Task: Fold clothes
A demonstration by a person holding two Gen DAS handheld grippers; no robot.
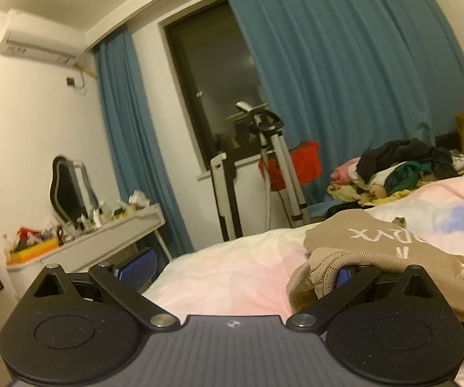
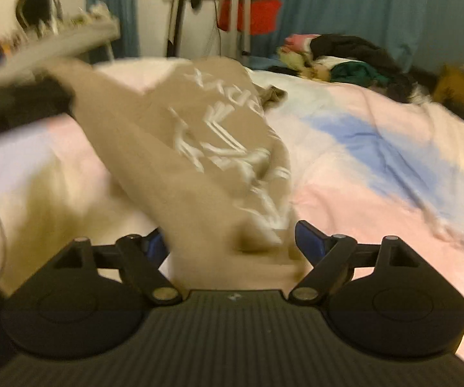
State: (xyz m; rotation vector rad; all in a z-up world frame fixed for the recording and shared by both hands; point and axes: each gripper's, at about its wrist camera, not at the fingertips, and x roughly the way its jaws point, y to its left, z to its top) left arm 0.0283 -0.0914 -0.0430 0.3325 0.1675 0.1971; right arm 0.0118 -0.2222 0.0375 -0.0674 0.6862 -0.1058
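Black linkage arms of the left claw (image 1: 232, 271) fill the lower edge of the left wrist view; its fingers stand wide apart, the right blue pad (image 1: 342, 276) touching the ribbed hem of a tan sweatshirt (image 1: 373, 242) at lower right, nothing clamped between them. White lettering on the sweatshirt shows at right centre. The garment lies on a bed (image 1: 232, 258) covered in pale pink, white and blue. A heap of mixed clothes (image 1: 399, 167) sits on the bed's far side, at right centre. Blue curtains (image 1: 344, 64) flank a dark window (image 1: 212, 74) in the upper middle; an air conditioner (image 1: 35, 37) hangs at upper left. A cluttered white bench (image 1: 103, 238) with a mirror stands at left centre, a garment steamer stand (image 1: 274, 148) at centre.

In the right wrist view, heavily blurred, the right claw (image 2: 232, 242) is also spread; the tan sweatshirt (image 2: 206, 148) runs between its blue pads (image 2: 309, 235) from bottom centre toward upper left. Whether either pad touches the cloth cannot be told.
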